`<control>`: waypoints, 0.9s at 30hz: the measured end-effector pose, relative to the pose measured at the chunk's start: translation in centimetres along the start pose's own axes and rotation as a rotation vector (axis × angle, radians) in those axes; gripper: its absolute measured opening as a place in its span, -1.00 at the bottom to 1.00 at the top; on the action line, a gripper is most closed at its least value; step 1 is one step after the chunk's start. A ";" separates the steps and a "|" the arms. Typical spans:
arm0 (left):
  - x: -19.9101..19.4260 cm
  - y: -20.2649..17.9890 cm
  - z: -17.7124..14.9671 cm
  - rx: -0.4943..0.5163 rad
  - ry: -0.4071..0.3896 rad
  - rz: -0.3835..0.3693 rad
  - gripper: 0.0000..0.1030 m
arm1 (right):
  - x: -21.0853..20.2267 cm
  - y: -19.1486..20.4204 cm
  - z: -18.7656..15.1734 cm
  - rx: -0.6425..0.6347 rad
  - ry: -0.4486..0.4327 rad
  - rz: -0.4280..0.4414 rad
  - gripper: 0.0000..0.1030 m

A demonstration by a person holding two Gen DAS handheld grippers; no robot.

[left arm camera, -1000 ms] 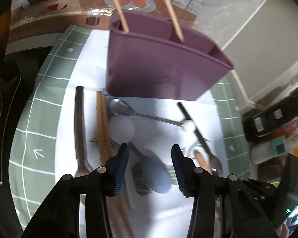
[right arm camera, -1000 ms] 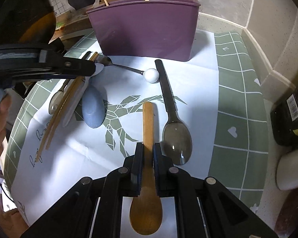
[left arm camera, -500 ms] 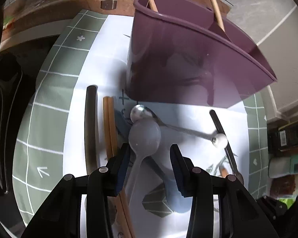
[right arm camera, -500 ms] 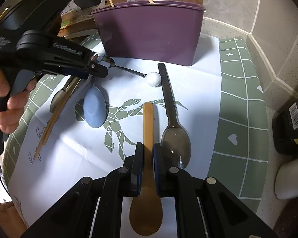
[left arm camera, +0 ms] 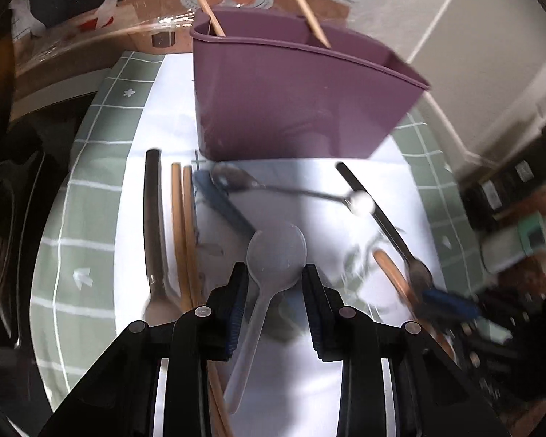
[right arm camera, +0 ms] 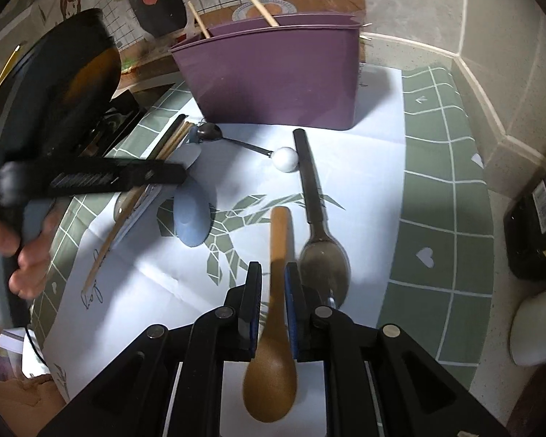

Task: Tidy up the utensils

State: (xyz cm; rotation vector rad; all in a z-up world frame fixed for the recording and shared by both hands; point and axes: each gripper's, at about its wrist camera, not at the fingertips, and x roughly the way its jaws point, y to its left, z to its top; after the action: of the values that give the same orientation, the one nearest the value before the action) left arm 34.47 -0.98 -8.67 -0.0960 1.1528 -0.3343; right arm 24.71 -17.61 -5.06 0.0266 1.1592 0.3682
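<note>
A purple utensil caddy (left arm camera: pixel 291 102) stands at the back of the white mat (left arm camera: pixel 309 382), with two chopsticks (left arm camera: pixel 200 0) leaning in it; it also shows in the right wrist view (right arm camera: pixel 276 76). My left gripper (left arm camera: pixel 275 284) is shut on the bowl of a translucent white plastic spoon (left arm camera: pixel 273 258) and holds it above the mat. My right gripper (right arm camera: pixel 273 291) is shut on the handle of a wooden spoon (right arm camera: pixel 275 327), bowl toward the camera. The left gripper (right arm camera: pixel 180 174) shows in the right wrist view at left.
On the mat lie a blue spoon (right arm camera: pixel 191 218), a metal spoon with a white ball end (right arm camera: pixel 285 159), a black-handled spoon (right arm camera: pixel 318 225), a chopstick pair (left arm camera: pixel 182 225) and a dark-handled utensil (left arm camera: pixel 153 225). A dark bottle (right arm camera: pixel 535 225) stands at right.
My left gripper has closed on the white plastic spoon and lifted it back from the pile. My right gripper has raised the wooden spoon slightly.
</note>
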 end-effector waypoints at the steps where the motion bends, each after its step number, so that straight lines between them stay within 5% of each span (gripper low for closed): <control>1: -0.4 -0.3 -0.3 0.007 -0.007 -0.003 -0.39 | 0.4 0.2 0.3 -0.006 0.010 -0.014 -0.76; 12: -3.1 -1.1 -2.0 0.009 -0.042 -0.035 -0.39 | 3.1 0.9 1.6 -0.031 0.064 -0.155 -0.76; 17: -3.7 -1.3 -2.5 0.014 -0.049 -0.049 -0.39 | 3.0 0.9 1.6 -0.019 0.078 -0.134 -0.80; 27: -5.9 -0.5 -3.1 -0.017 -0.103 -0.086 -0.39 | -0.9 2.2 1.6 -0.021 -0.042 -0.065 -0.80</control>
State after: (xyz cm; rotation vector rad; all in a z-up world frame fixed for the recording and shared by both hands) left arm 29.44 0.61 -4.62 -0.1767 1.0520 -0.3916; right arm 25.24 -15.49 -3.16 -0.0217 1.1117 0.3203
